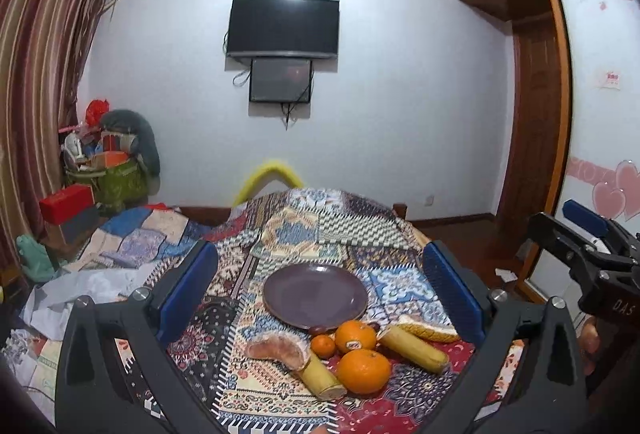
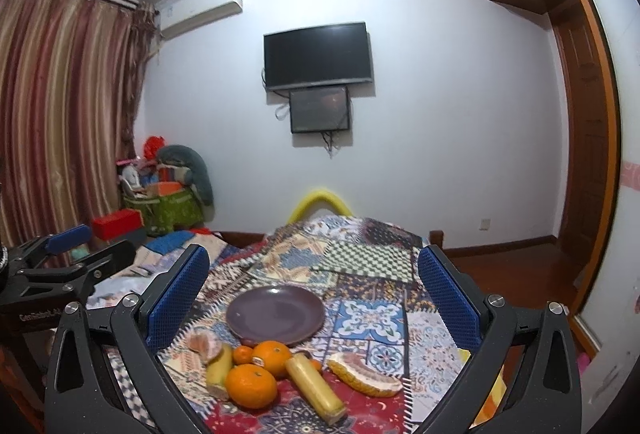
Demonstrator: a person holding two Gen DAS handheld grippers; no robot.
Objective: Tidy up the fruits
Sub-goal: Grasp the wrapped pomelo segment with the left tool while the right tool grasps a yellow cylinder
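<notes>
An empty purple plate [image 1: 315, 294] [image 2: 275, 313] lies on a patchwork cloth. In front of it sits a cluster of fruit: two oranges [image 1: 363, 371] [image 2: 251, 385], one with a sticker [image 1: 355, 337] [image 2: 272, 357], a small mandarin [image 1: 322, 346] [image 2: 242, 355], two banana pieces [image 1: 414, 349] [image 2: 315, 383], and two pomelo wedges [image 1: 277, 349] [image 2: 365, 373]. My left gripper [image 1: 320, 286] hovers above the fruit, open and holding nothing. My right gripper [image 2: 314, 298] is open and bare as well, hanging above the plate and fruit.
The cloth-covered table [image 1: 328, 230] ends near a yellow chair back [image 1: 267, 174]. Crumpled paper and cloth [image 1: 80, 286] lie at left, with bags and boxes [image 1: 108, 170] by a striped curtain. A wall television [image 1: 283, 27] hangs ahead; a wooden wardrobe [image 1: 532, 106] stands right.
</notes>
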